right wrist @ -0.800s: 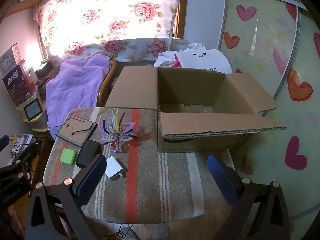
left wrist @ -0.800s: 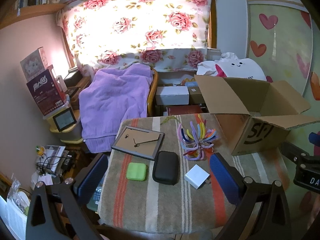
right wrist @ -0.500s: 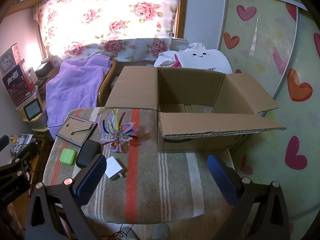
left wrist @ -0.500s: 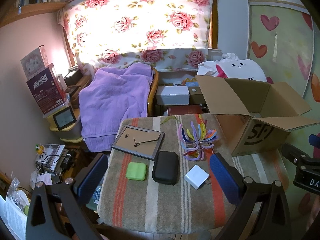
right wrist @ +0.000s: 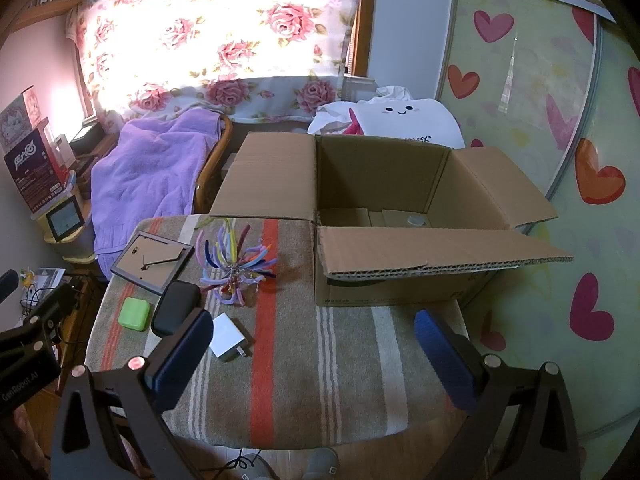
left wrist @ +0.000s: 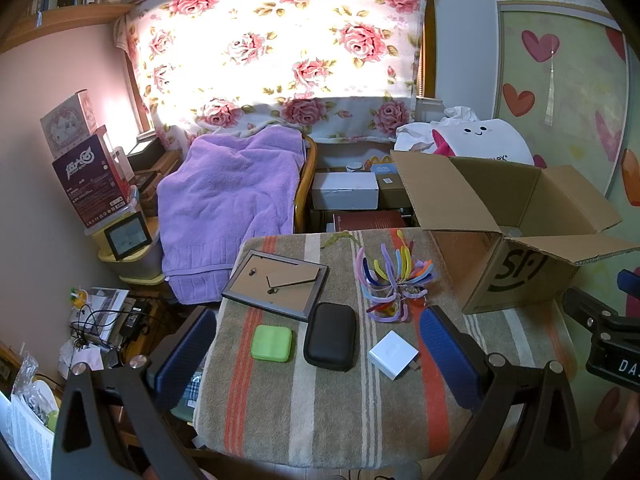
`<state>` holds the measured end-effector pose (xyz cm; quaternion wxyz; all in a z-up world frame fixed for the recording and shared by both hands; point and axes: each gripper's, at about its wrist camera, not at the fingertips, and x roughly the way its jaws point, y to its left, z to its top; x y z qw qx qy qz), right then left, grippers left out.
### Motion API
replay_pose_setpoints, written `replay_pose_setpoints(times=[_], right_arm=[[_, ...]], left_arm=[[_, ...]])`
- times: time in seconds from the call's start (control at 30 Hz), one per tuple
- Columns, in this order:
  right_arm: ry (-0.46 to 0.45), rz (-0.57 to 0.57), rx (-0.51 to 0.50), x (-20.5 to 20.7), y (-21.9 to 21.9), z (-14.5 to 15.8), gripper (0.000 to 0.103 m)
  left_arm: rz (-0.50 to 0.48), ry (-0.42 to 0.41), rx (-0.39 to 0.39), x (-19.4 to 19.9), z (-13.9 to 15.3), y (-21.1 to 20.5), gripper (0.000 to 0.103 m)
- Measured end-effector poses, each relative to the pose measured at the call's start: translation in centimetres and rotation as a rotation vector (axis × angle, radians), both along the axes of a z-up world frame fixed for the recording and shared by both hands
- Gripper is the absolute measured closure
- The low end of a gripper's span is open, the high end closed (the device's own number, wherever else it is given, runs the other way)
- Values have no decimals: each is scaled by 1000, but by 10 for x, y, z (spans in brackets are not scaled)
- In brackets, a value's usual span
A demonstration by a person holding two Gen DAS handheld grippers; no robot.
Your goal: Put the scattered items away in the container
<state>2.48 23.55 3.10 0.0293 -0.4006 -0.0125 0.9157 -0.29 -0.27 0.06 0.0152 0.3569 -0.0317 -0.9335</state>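
1. The left hand-held gripper (left wrist: 320, 364) is held wide open and empty above the desk's near edge; the right hand-held gripper (right wrist: 316, 360) is likewise spread wide, with nothing gripped.
2. Five items are seen on the desk's left half: white charger (left wrist: 393, 354), black case (left wrist: 330, 336), green case (left wrist: 271, 343), picture frame (left wrist: 276, 283), coloured clip bundle (left wrist: 394, 280).
3. The cardboard box (right wrist: 400, 280) is set open at the far right corner.
4. No item is judged collected yet; a descent onto one nearby item is called for next.
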Motion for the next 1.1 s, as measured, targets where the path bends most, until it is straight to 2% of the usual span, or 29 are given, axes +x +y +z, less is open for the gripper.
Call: replay_pose_setpoints(times=[1.1], right_arm=[[2,1,3,1,-2,-1,0]], left_arm=[[2,0,4,0,0,-1,0]])
